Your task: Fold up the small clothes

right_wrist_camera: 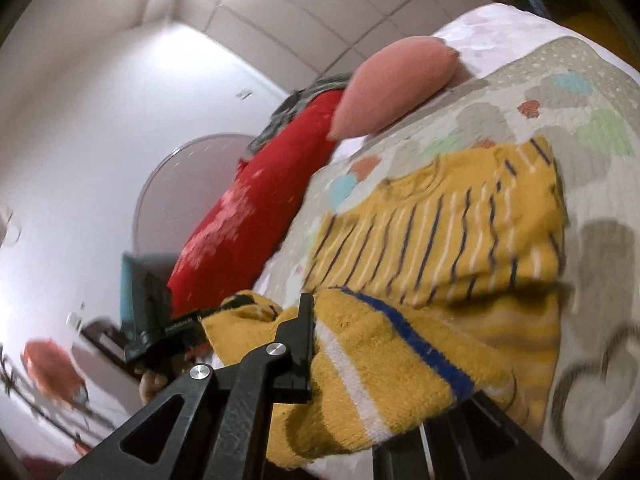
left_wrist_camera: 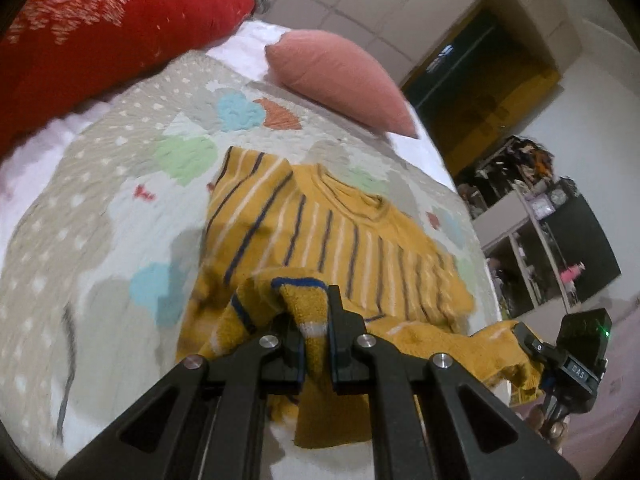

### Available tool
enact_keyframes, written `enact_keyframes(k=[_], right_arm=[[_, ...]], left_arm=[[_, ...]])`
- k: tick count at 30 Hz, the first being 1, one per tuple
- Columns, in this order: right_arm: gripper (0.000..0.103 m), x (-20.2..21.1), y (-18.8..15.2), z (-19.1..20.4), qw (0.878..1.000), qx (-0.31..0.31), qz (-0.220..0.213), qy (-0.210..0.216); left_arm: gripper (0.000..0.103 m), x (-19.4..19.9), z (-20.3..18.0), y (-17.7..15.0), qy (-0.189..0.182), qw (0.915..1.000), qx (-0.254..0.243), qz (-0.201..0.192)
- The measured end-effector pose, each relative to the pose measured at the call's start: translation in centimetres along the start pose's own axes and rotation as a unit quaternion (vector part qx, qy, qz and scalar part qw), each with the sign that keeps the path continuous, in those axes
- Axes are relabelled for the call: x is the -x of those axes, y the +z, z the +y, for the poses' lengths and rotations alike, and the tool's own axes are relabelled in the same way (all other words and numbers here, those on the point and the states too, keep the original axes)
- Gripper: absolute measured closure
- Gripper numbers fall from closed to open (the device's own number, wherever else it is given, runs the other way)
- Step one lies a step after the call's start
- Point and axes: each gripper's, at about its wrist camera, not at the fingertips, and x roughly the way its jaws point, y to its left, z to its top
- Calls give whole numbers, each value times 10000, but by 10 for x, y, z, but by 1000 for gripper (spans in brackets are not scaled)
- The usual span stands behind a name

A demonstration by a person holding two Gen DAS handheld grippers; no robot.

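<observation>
Left tool [left_wrist_camera: 314, 320]: both fingers pinched on the near hem of the yellow striped sweater [left_wrist_camera: 332, 240], a fold of knit with a blue and white band bunched between them. Hem lifted off the quilt [left_wrist_camera: 100, 208]; the sweater's far part, collar and one sleeve folded across the chest, lies flat on the bed.

Right tool [right_wrist_camera: 360, 360]: left finger visible, right finger mostly hidden under the cloth. Knit is draped thick over the jaw gap, so it grips the same hem at its other corner. From the left wrist view this tool appears low at right [left_wrist_camera: 536, 350] with yellow cloth pulled taut to it. From the right wrist view the left tool [right_wrist_camera: 192, 320] sits at left, hem stretched between the two.

Around: pink pillow [left_wrist_camera: 340, 80] at the far side of the bed, beyond the collar, apart from the sweater. Red pillow [left_wrist_camera: 100, 28] far left, well apart. Shelves [left_wrist_camera: 532, 232] with clutter stand off the bed to the right.

Room: open quilt to the left of the sweater and between collar and pink pillow. Right bed edge runs close beside the sweater's right side. Nothing lies on top of the sweater.
</observation>
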Motion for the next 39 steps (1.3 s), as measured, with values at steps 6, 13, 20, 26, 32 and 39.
enact_keyframes(k=[6,13,20,26,32,39], right_arm=[[91,-53,53,-68,9972,-605,206,-390],[56,-97,94,-133,9885,-1489,137,-209],[41,-117,128,-148,9841,-1759,-115,-198],[36,-112,134,-94,9890,-569,-46,-1368],[36,-80,106,-25,9657,809,-110,-2465],[27,-40,43,46,9080,2178,-240,-3571]], left_arm=[[95,-72,18,47,-59,9987,374,353],[64,-117,47,83,-459,9926,1094,276],[39,-120,65,111,-324,9909,1306,-65],[37,-92,45,94,177,9985,513,-67],[34,-39,10,41,794,9956,-459,-207],[25,19,-32,-39,1578,9751,-1413,-659]])
